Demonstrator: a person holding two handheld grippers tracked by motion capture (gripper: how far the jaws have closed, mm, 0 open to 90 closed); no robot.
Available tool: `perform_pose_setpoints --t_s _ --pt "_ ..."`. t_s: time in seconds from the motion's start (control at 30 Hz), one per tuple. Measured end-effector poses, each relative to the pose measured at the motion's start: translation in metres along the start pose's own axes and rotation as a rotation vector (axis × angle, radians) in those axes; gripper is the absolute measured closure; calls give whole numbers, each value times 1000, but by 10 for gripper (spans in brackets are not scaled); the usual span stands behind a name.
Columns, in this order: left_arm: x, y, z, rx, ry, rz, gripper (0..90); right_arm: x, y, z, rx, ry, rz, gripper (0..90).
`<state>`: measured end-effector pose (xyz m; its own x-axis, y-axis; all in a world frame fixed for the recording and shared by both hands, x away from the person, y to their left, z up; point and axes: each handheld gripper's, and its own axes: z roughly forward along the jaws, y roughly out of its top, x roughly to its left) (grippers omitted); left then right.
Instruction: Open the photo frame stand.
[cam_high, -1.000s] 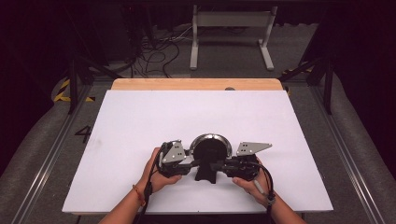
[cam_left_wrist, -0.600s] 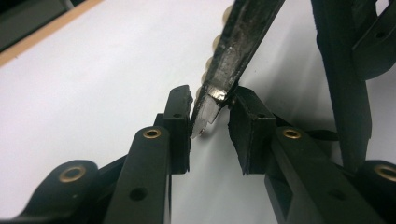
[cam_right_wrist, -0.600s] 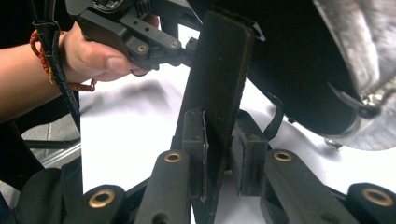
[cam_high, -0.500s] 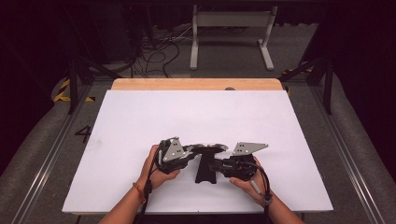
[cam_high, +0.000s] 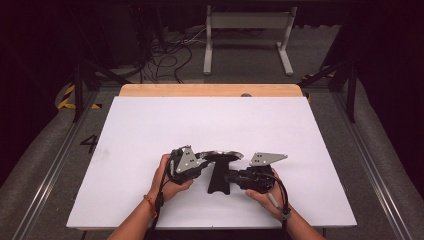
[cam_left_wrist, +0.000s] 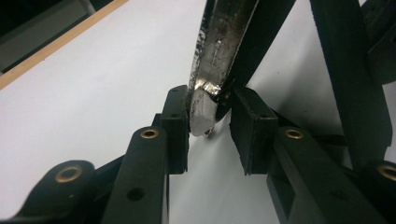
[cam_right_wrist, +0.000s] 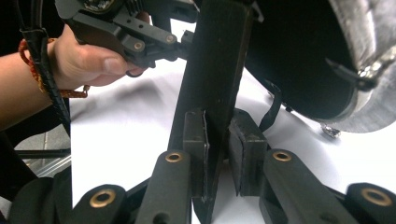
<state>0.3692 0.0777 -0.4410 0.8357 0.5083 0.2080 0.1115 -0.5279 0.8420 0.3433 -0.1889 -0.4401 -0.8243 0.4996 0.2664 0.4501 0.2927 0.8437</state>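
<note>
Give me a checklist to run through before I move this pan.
1. Left gripper on the pan rim: ok; its jaws have just been closing, with the rim between the pads.
2. Right gripper on the handle: ok, pads clamp it.
3. Pan level: not ok, it is tilted.
4. Pan lifted off the table: cannot tell.

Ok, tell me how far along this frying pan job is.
Done: both grips are on. The left gripper pinches the frying pan by its metal rim, its jaws having just been closing on it; the right gripper clamps the black handle. In hand: the pan is held tilted over the white table. Left: probably turning it or setting it down; where it should end up cannot be told.
</note>
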Motion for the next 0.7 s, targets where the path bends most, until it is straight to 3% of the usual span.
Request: perform_pose_setpoints --t_s 0.7 --pt "2 0 2 9 41 5 672 1 -4 1 17 -25 -16 813"
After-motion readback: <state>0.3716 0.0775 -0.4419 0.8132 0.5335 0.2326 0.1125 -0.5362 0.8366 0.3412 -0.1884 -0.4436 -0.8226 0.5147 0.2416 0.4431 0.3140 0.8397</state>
